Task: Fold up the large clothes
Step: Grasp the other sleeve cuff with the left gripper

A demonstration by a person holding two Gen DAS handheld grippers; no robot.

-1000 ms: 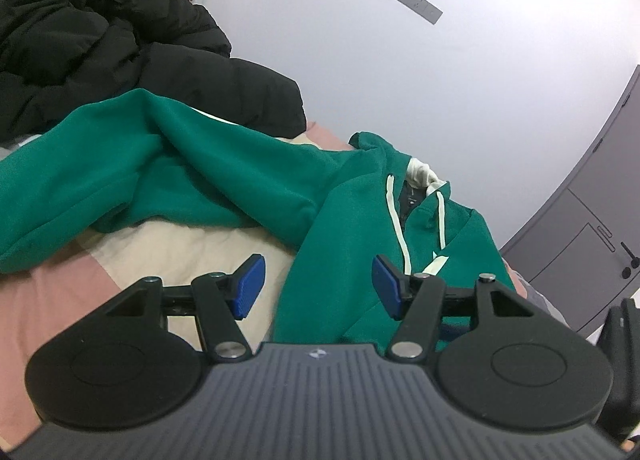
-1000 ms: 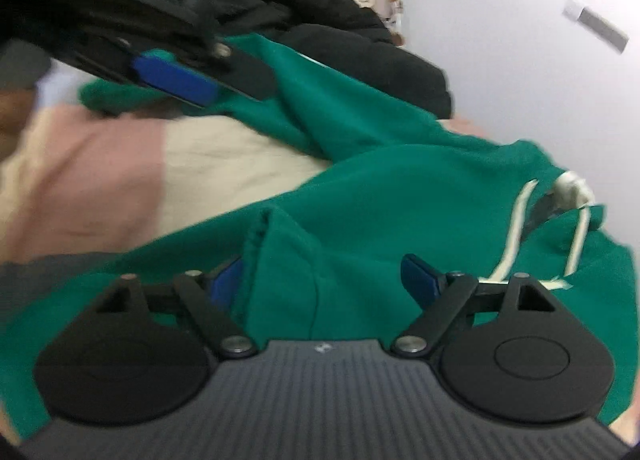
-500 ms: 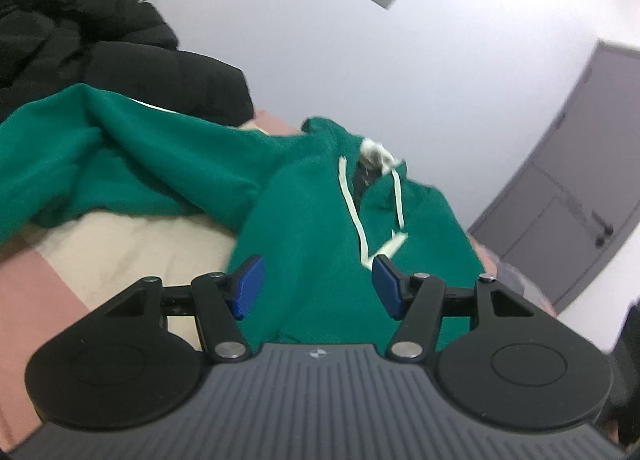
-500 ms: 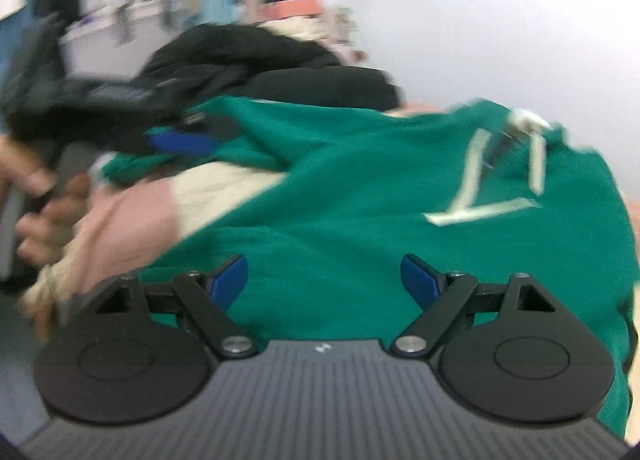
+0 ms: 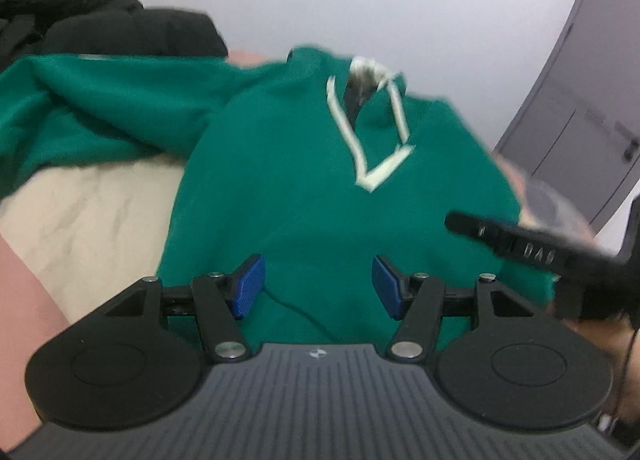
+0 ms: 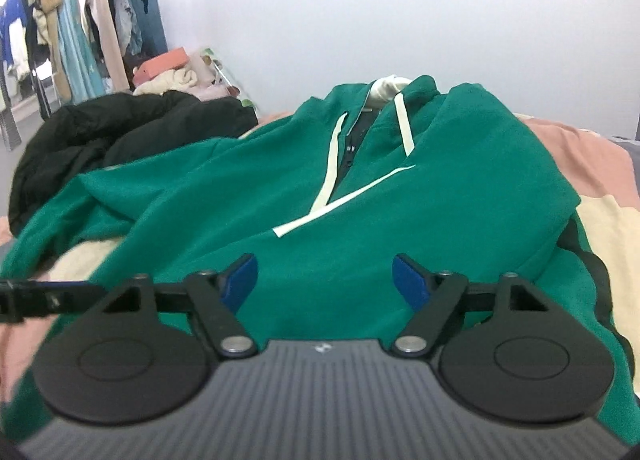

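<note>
Having swung round from the sleeve to face the green hoodie [image 6: 460, 180] chest, right gripper [image 6: 325, 280] hangs empty, jaws narrowing, left gripper [image 5: 318, 286] agape, empty.

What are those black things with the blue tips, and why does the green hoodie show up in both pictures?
They are two hand-held grabbers; a person holds one in each hand. Each carries a camera looking forward along its two fingers, so one picture is from the left gripper and the other from the right gripper. Both look at the same green hoodie, lying front up on a bed with a pink and cream cover. A black jacket is bunched up behind it. Neither grabber holds anything: the left fingers are apart, and the right fingers are closing with no cloth pinched between them yet.
</note>
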